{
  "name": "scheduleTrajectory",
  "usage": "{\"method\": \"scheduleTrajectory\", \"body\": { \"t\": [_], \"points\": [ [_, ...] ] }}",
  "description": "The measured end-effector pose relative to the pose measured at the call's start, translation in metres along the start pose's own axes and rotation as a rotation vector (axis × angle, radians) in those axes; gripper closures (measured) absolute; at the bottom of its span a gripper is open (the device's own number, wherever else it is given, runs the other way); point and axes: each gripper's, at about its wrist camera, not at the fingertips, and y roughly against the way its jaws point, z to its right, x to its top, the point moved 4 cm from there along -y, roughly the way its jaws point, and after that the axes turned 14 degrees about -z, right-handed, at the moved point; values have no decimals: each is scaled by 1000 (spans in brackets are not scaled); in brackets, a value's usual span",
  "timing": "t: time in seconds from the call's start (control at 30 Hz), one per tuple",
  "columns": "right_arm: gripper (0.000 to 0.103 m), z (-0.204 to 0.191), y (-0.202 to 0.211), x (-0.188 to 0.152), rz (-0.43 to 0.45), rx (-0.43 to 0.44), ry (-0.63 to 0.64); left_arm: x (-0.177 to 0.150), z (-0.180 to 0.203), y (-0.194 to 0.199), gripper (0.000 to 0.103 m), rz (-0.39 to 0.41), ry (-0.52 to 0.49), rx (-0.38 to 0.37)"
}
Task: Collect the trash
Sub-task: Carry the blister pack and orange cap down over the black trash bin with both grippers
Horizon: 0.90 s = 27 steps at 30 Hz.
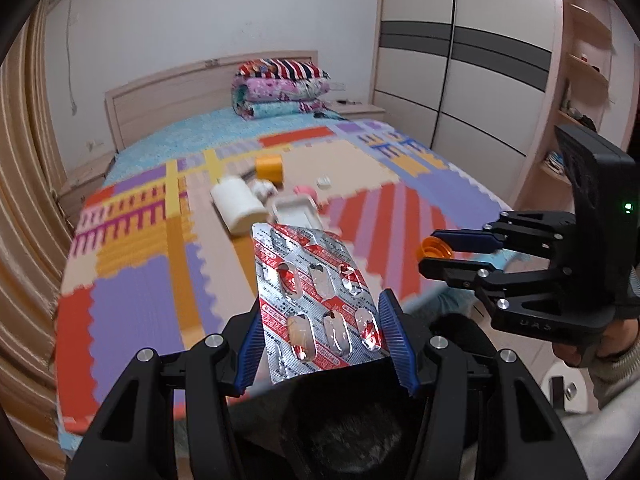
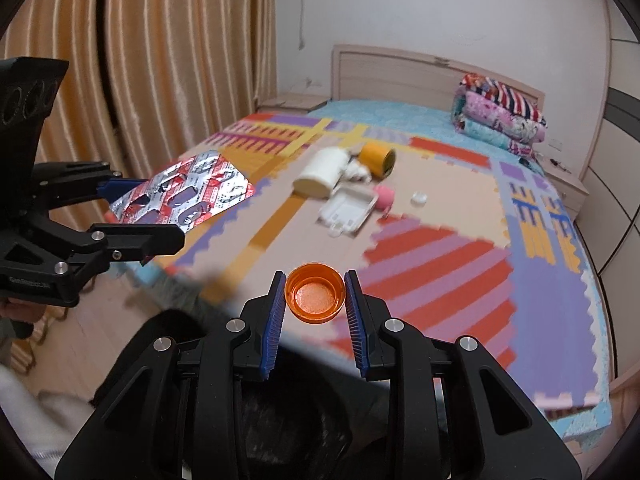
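While we look along the left gripper (image 1: 320, 336), we see its blue pads closed on the two long edges of a spent blister pack (image 1: 316, 300), a red and silver foil sheet with its pockets burst, held in the air in front of the near edge of the bed (image 1: 132, 280). We judge the sheet very light, thin and bendy, so an edge pinch like this one can bow it; a hold nearer its middle would be steadier. Farther up the bed from that near edge lie a white bottle (image 1: 238, 206), an orange tub (image 1: 270, 166), a white tray (image 1: 296, 212) and a small white cap (image 1: 323, 182). To the right, the right gripper (image 1: 434, 258) holds something small and orange. From the right wrist, we see that gripper (image 2: 316, 300) clamped narrowly on an orange bottle cap (image 2: 315, 298), open side up, also over the near edge of the bed. We take the cap for light, stiff and smooth plastic, likely to slip if squeezed off-centre, so the pads belong across its full width, as they sit. The left gripper (image 2: 160, 208) shows at the left with the pack.
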Motion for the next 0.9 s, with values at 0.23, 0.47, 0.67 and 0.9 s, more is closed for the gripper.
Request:
{"method": "scheduleTrajectory", "body": {
  "t": [0.23, 0.47, 0.67, 0.9],
  "points": [
    [73, -16, -23, -39, -101, 61, 21, -47, 15, -16, 51, -82, -5, -87],
    [73, -29, -57, -72, -215, 110, 32, -83, 16, -55, 51, -210, 25, -162],
    [73, -33, -98, -99, -350, 124, 24, -110, 18, -102, 51, -341, 47, -215],
    [73, -39, -136, -124, -469, 119, 30, -137, 20, -148, 51, -467, 83, -260]
  ]
}}
